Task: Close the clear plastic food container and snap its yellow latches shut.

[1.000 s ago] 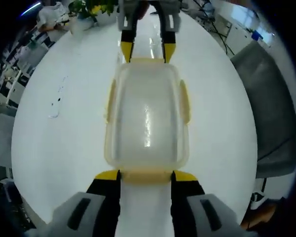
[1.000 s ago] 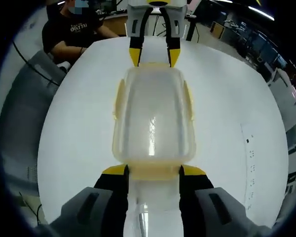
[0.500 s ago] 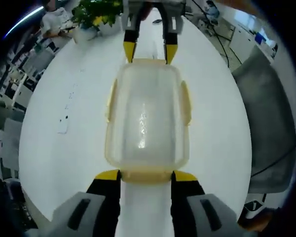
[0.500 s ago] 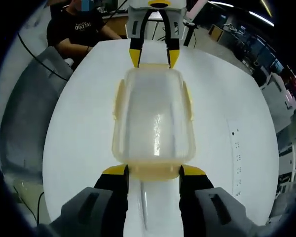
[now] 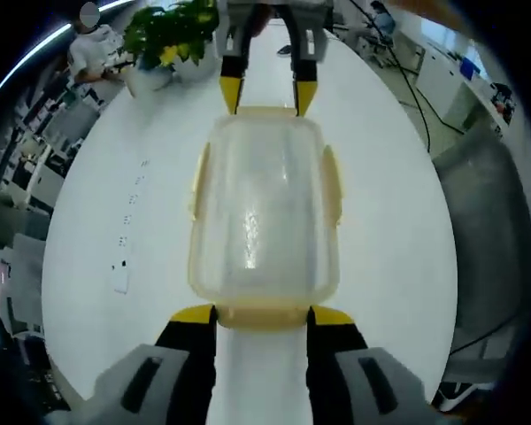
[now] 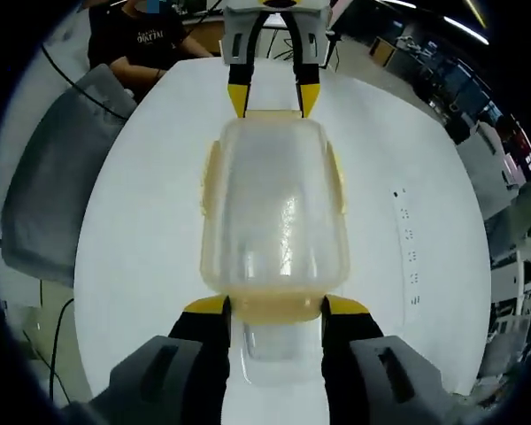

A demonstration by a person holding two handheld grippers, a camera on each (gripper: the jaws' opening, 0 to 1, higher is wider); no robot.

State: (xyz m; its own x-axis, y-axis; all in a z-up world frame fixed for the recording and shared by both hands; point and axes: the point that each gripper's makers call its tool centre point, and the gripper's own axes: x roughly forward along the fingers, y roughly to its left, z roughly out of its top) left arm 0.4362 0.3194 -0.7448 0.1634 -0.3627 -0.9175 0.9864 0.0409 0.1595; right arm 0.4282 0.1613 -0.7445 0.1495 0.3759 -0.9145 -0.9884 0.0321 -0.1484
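Left gripper view: the left gripper (image 5: 261, 315) reaches forward over a round white table (image 5: 106, 204), its two yellow-tipped jaws spread about as wide as the short end of the clear plastic food container (image 5: 264, 212). The tips sit at the two near corners of that end, flanking its yellow latch (image 5: 264, 314); whether they press on it cannot be told. The container lies lengthwise straight ahead of the jaws, lid on, with a yellow side latch (image 5: 197, 181) on one long edge and another (image 5: 333, 181) on the other. At the container's far end the right gripper (image 5: 265, 93) faces back toward the camera, its yellow tips parted likewise and meeting the far corners. A potted plant (image 5: 170, 31) stands beyond, to the left of that opposing gripper; a grey chair (image 5: 491, 230) sits off the table's right edge.

Right gripper view: the mirror arrangement. The right gripper (image 6: 274, 307) holds its jaws apart at the container's (image 6: 274, 208) near end, tips beside the end latch (image 6: 276, 306). The left gripper (image 6: 273, 97) meets the far end. A seated person (image 6: 155, 40) in a dark shirt is beyond the table's far left; a grey chair (image 6: 57, 168) stands left of the jaws.
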